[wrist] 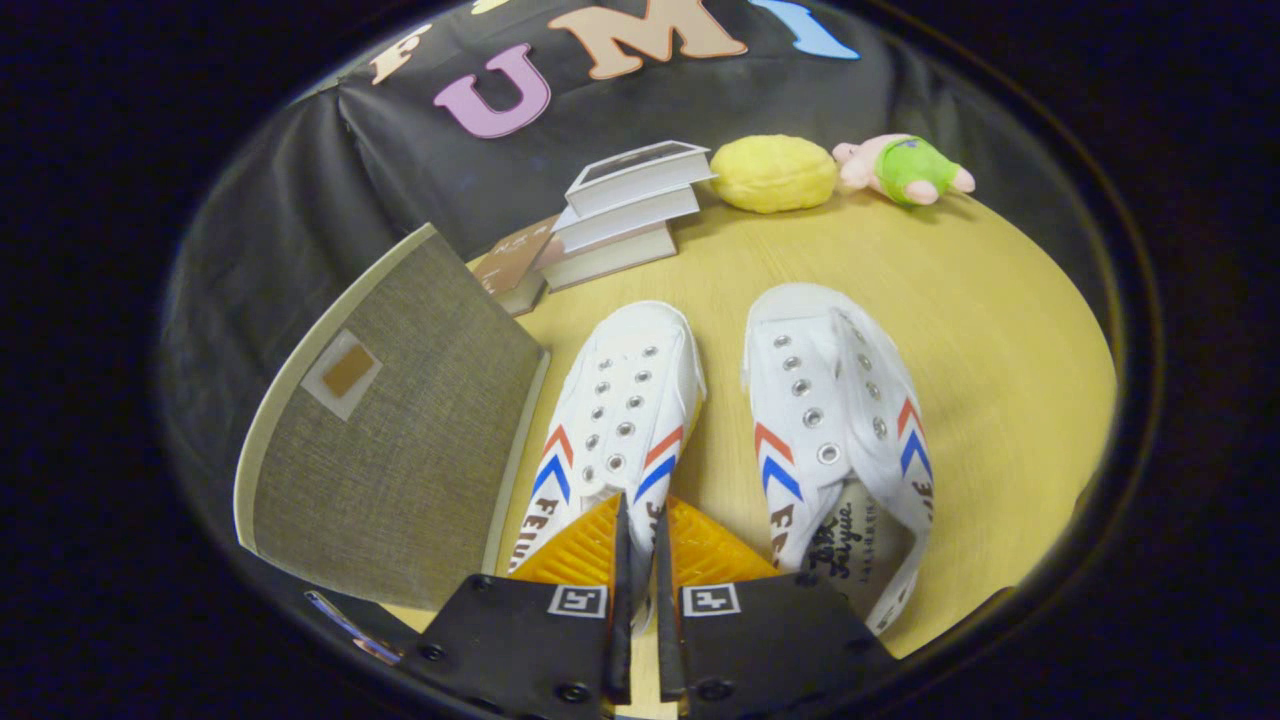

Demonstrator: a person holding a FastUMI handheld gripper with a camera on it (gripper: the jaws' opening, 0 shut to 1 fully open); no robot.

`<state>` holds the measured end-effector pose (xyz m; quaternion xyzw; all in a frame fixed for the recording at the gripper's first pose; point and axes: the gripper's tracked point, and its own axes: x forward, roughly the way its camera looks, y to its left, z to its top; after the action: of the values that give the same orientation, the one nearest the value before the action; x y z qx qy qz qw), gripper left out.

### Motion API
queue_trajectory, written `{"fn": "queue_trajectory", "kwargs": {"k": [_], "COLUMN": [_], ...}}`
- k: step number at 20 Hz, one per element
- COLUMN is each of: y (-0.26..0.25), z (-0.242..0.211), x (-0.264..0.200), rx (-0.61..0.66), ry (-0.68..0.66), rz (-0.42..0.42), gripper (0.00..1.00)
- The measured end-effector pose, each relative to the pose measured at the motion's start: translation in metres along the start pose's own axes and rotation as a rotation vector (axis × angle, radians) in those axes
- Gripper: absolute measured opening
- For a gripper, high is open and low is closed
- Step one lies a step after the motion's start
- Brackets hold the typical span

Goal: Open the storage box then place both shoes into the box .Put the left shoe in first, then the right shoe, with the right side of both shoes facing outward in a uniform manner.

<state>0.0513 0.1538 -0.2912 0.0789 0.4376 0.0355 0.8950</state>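
Two white canvas shoes with red and blue chevrons lie side by side on the wooden table, toes pointing away from me. The left shoe [625, 390] is directly ahead. My gripper [640, 508] is closed down to a thin slit on the right edge of its opening, and white fabric shows in that slit. The right shoe [830, 400] lies apart, to the right of the fingers, its printed insole showing. The storage box's grey fabric lid [400, 450] stands raised and tilted just left of the left shoe. The box's inside is hidden.
A stack of books [625, 215] stands beyond the shoes near the back wall. To its right lie a yellow plush [772, 173] and a pink and green plush toy [905, 168]. Bare tabletop [1000, 330] stretches right of the right shoe.
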Motion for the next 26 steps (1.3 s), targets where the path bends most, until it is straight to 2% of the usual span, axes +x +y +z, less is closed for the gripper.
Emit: {"fn": "queue_trajectory", "kwargs": {"k": [2,8,13,18,26], "y": [0.002,0.014,0.019,0.043,0.063], "z": [0.000,0.004,0.008,0.008,0.012], "x": [0.001,0.000,-0.003,-0.018,-0.036], "rx": [0.039,0.218,0.301,0.448,0.493], "ry": [-0.001,0.025,0.035,0.082,0.085], "rz": [0.025,0.142,0.208,0.366,0.468], "gripper": [0.08,0.08,0.08,0.08,0.07]}}
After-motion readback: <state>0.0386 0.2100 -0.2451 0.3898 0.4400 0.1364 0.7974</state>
